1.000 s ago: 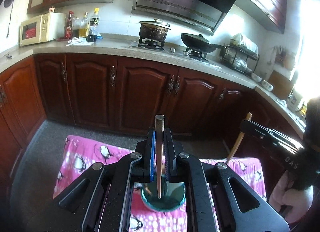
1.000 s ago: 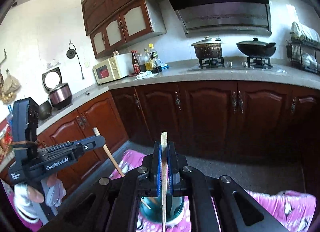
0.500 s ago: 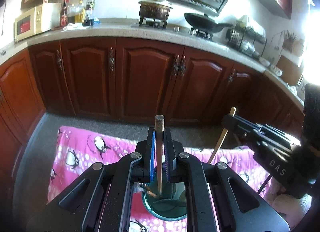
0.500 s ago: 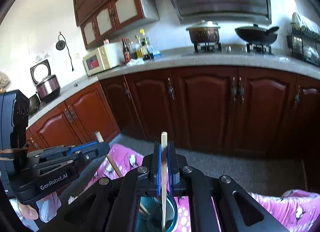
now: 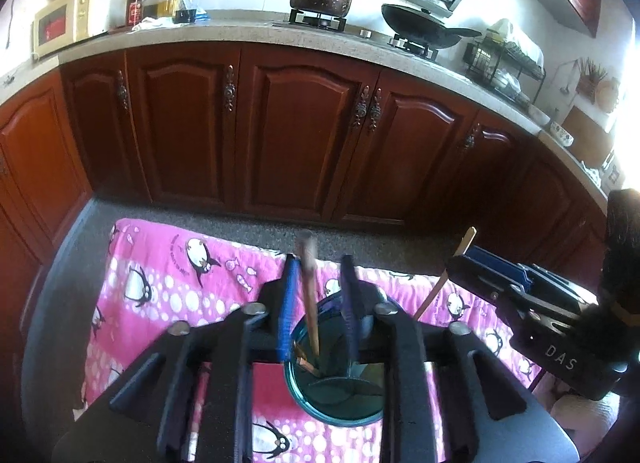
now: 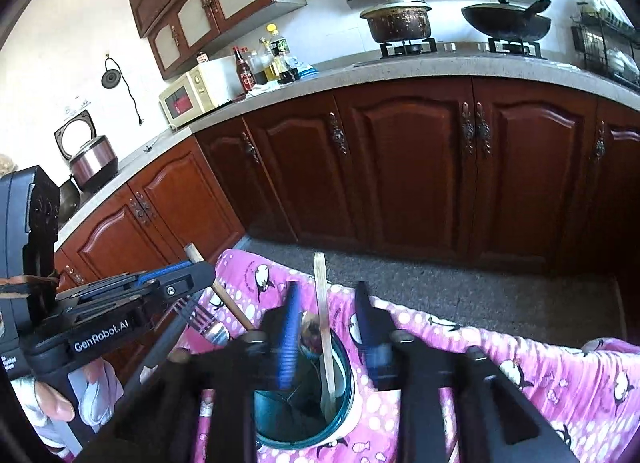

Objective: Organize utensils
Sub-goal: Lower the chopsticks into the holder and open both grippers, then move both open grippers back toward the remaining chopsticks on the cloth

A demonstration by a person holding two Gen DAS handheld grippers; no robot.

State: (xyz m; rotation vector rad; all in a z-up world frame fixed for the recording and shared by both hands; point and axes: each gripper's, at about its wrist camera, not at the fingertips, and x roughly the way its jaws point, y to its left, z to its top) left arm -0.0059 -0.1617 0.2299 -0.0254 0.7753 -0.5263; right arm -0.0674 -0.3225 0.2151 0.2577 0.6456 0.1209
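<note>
Home kitchen: dark red wooden cabinets (image 5: 304, 131) under a stone counter (image 6: 400, 71), lidded pot (image 6: 398, 21) and wok (image 6: 506, 21) on gas burners, microwave (image 6: 192, 97), dish rack (image 5: 504, 67).

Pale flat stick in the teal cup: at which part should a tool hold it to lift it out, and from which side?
Grip the pale flat stick by its free upper part, above the rim of the teal cup, coming from above. It stands nearly upright, and the cup wall covers its lower end. The jaws of the right tool have just been opening, with the stick loose between them.
</note>
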